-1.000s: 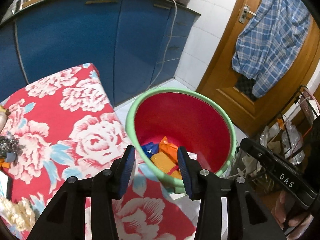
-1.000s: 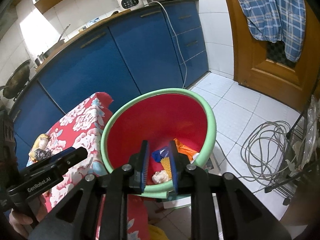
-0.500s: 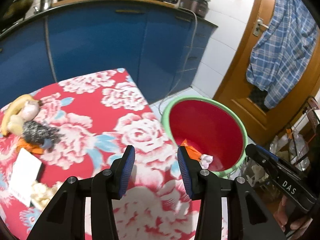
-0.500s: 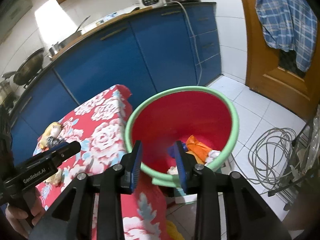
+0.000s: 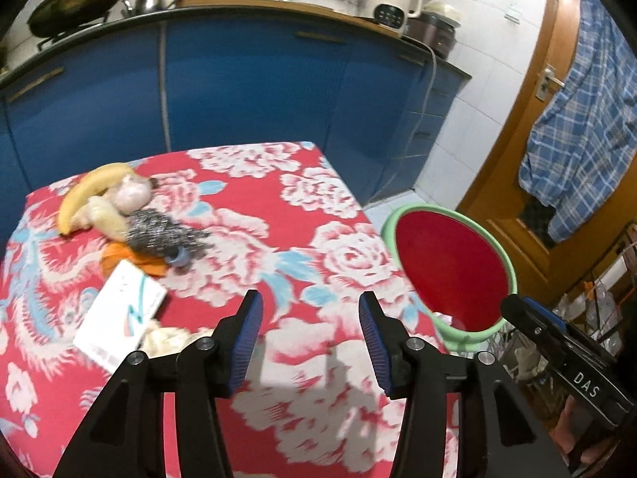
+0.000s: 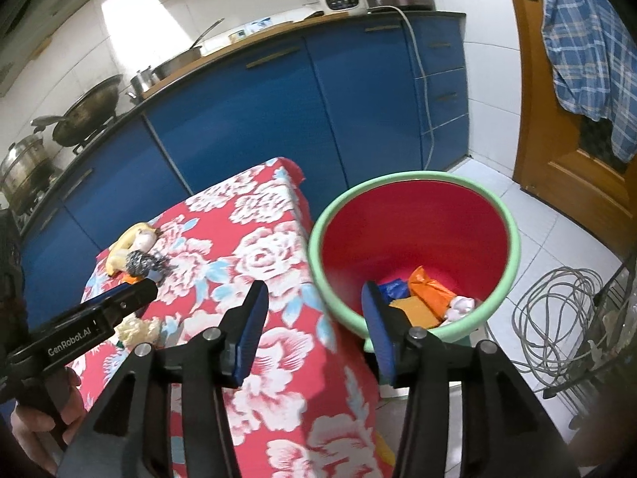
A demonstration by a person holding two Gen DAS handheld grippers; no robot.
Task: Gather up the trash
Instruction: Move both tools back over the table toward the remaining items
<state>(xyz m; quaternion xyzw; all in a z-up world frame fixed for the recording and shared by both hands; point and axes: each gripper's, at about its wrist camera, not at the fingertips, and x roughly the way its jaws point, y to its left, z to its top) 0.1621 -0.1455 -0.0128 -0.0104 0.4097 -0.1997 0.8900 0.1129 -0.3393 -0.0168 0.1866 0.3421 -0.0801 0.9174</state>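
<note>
While both tools hang over the floral tablecloth point(image 5: 302, 215), task shown partly done. Left gripper point(image 5: 309, 340): jaws apart, just opened further, nothing between them, only cloth below. Right gripper point(image 6: 314, 328): jaws likewise just spread, empty, poised over the table's right edge where it meets the bucket point(image 6: 513, 247).

Done so far, judging by the contents: orange wrappers point(image 6: 428, 286), a blue packet point(image 6: 392, 288) and a crumpled white tissue point(image 6: 460, 304) lying at the bottom of the red, green-rimmed bucket, which stands on the floor just beside the right edge of the table.

Left to collect, all toward the far-left corner and left edge of the table: a banana peel point(image 5: 91, 195) with a pale round lump point(image 5: 133, 195) touching it, a steel scourer point(image 5: 159, 237) resting partly on an orange scrap point(image 5: 131, 261), a white card point(image 5: 121, 314) nearer the left edge, and a cream crumpled wad point(image 5: 165, 336) just beside the card's near corner.

Roughly half of the visible rubbish apparently binned. Next reach likely toward the card and wad, nearest the left tool; flat card probably hard to pinch off the cloth. Cooking pots point(image 5: 83, 0) and kettle point(image 5: 392, 4) on the counter behind, not part of the job.
</note>
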